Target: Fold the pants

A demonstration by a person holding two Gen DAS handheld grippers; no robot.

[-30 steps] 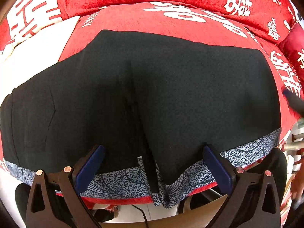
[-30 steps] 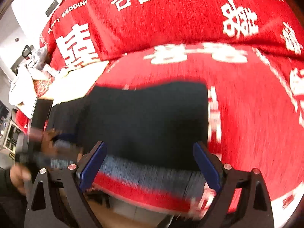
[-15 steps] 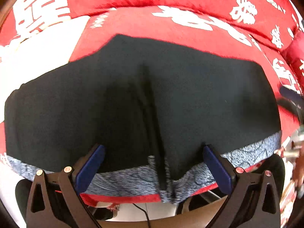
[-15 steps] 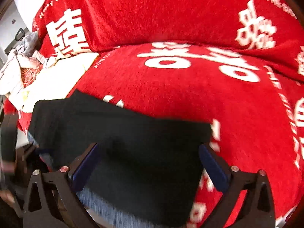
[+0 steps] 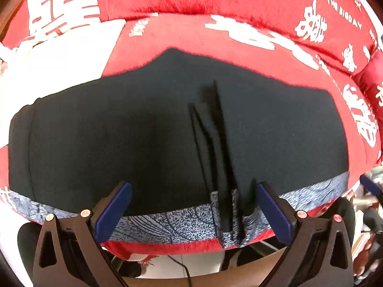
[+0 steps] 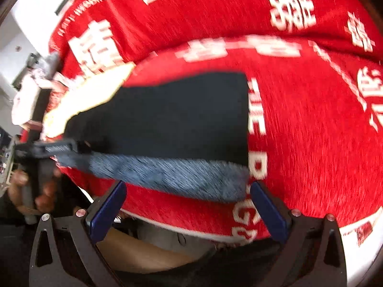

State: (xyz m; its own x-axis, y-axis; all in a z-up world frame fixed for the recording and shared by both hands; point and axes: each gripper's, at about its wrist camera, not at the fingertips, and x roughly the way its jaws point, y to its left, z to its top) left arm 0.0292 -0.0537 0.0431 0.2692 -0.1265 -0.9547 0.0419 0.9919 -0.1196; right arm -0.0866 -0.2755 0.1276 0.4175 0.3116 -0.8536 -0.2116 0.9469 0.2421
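The pants (image 5: 134, 143) are lying flat across the red cover (image 5: 215, 43), spreading from left to right, with the patterned waistband (image 5: 167, 224) running along the near edge, where the cover is dropping off. A raised pleat (image 5: 215, 143) is running from the waistband toward the far side, right of center. Judging by the wide, flat shape, no more than 1 fold is done, and the cross folds are still waiting.

The left gripper (image 5: 191, 210) is hovering spread over the waistband, pinching nothing. The right gripper (image 6: 189, 210) is also spread wide and empty, just off the near right corner of the pants (image 6: 182, 119); this view is blurring.

Open cover is showing far and right of the cloth, giving room for folding. The near edge is tight, and a white sheet (image 5: 71, 47) is lying at the far left.
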